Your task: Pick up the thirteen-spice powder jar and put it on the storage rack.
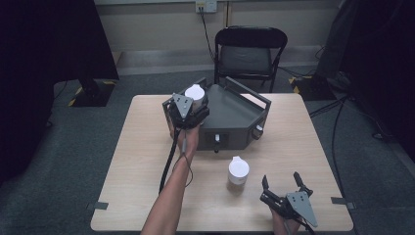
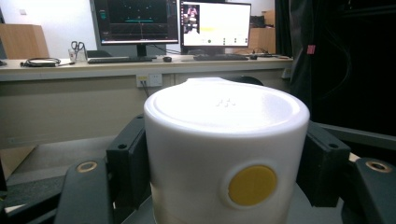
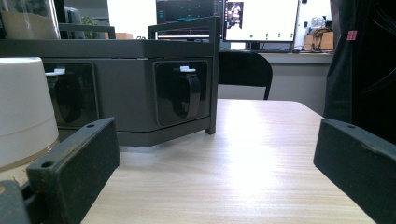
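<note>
My left gripper (image 1: 195,100) is shut on a white cup (image 1: 195,93) and holds it upside down over the left part of a dark grey machine (image 1: 235,120). In the left gripper view that white cup (image 2: 226,154) sits between both black pads and has a yellow round spot on its side. A second white cup (image 1: 238,170) stands upside down on the wooden table (image 1: 142,161) in front of the machine. My right gripper (image 1: 283,185) stands open near the table's front right edge, just right of this cup (image 3: 23,107), nothing between its fingers (image 3: 74,172).
The grey machine (image 3: 140,88) has black spouts with white tabs on its front faces and a raised frame on top. A black folding chair (image 1: 249,54) stands behind the table. Dark curtains hang at both sides. A desk with monitors (image 2: 215,23) lies farther back.
</note>
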`<state>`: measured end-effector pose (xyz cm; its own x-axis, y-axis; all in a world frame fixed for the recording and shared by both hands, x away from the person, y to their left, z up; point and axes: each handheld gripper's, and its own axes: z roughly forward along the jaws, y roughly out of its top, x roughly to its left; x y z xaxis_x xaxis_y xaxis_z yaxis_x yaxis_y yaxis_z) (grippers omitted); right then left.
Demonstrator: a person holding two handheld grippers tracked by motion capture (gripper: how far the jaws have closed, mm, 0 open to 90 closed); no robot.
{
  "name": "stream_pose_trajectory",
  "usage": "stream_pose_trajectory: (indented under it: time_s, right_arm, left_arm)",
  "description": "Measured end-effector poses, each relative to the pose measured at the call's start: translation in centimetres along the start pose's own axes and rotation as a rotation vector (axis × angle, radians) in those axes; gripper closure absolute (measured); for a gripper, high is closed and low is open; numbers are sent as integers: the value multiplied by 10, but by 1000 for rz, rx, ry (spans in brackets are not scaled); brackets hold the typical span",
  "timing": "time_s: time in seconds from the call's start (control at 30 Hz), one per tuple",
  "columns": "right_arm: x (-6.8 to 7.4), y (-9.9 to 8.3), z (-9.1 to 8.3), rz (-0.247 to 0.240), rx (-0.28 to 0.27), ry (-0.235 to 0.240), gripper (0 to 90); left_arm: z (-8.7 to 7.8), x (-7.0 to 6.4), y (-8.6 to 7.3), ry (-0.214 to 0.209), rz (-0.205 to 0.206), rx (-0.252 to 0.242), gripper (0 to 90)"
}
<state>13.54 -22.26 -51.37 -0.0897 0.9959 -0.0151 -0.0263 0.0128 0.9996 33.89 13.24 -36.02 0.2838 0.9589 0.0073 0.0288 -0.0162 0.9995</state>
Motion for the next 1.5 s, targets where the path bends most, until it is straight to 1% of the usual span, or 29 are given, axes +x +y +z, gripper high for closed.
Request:
stream_pose_trajectory:
  time_s: [0.07,0.17,0.2,0.37,0.4,0.43,0.47,0.53,0.57,0.6,0.67,0.73,0.77,0.8,0.83,0.87,0.9,0.93,1.0,1.03,1.07,1.1,1.13,1.2,1.27,1.33,1.37,1.4,1.5]
  right_arm:
    - [0,0,0,0,0,0,0]
    - [0,0,0,-2,0,1,0]
    - [0,0,0,-2,-1,1,0]
    - [0,0,0,-2,0,1,0]
    - [0,0,0,-2,-1,1,0]
    - [0,0,0,-2,-1,1,0]
    - [0,0,0,-4,0,1,0]
    - [0,0,0,-5,0,1,0]
    - [0,0,0,-3,0,1,0]
    - [0,0,0,-3,-1,1,0]
    - [0,0,0,-4,-1,1,0]
    - [0,0,0,-4,-2,2,0]
    - [0,0,0,-4,-2,2,0]
    - [0,0,0,-4,-2,2,0]
    - [0,0,0,-3,1,2,0]
    - [0,0,0,-3,1,2,0]
    - [0,0,0,-3,1,2,0]
    - [0,0,0,-5,1,2,0]
    - [0,0,0,0,-1,2,0]
    - [0,0,0,0,-1,2,0]
    - [0,0,0,-2,-1,2,0]
    - [0,0,0,-3,0,2,0]
    - [0,0,0,-4,0,2,0]
    - [0,0,0,-3,-1,2,0]
    - [0,0,0,-3,0,2,0]
    - [0,0,0,-2,0,2,0]
    - [0,0,0,-2,0,1,0]
    - [0,0,0,-2,1,1,0]
    - [0,0,0,-2,0,1,0]
  left_arm:
    - [1,0,-3,1,3,4,307]
    - [0,-2,-7,14,-1,-9,307]
    - [0,-1,-7,7,-1,-9,307]
    - [1,0,-5,8,-15,0,305]
    - [1,3,-1,5,-29,13,305]
    - [1,3,-1,5,-29,13,305]
    - [1,3,-4,11,-52,4,304]
    - [0,3,-5,11,-49,0,303]
    - [0,2,-7,5,-42,-8,303]
    - [-1,2,-11,0,-23,-22,303]
    - [0,1,-12,8,-37,-25,303]
    - [0,2,-12,7,-40,-24,303]
    - [-1,2,-11,5,-26,-21,302]
    - [-1,2,-11,5,-26,-21,302]
    - [-2,0,-11,7,-4,-20,301]
    - [-2,0,-11,6,-12,-18,300]
    - [-2,0,-11,6,-12,-18,295]
    - [-1,-1,-11,11,-23,-15,295]
    - [-2,-2,-11,23,-36,-12,257]
    - [-2,-2,-11,23,-36,-12,231]
    - [-3,-2,-11,26,-33,-10,227]
    - [-4,-1,-13,31,-24,-26,216]
    - [-4,0,-13,35,-33,-35,188]
    - [-4,3,-12,32,-54,-38,138]
    - [-4,3,-12,36,-59,-39,91]
    - [-2,1,-13,48,-55,-34,17]
    - [-2,1,-13,49,-51,-28,6]
    - [-2,2,-12,44,-57,-23,5]
    - [-2,3,-12,36,-58,-23,0]
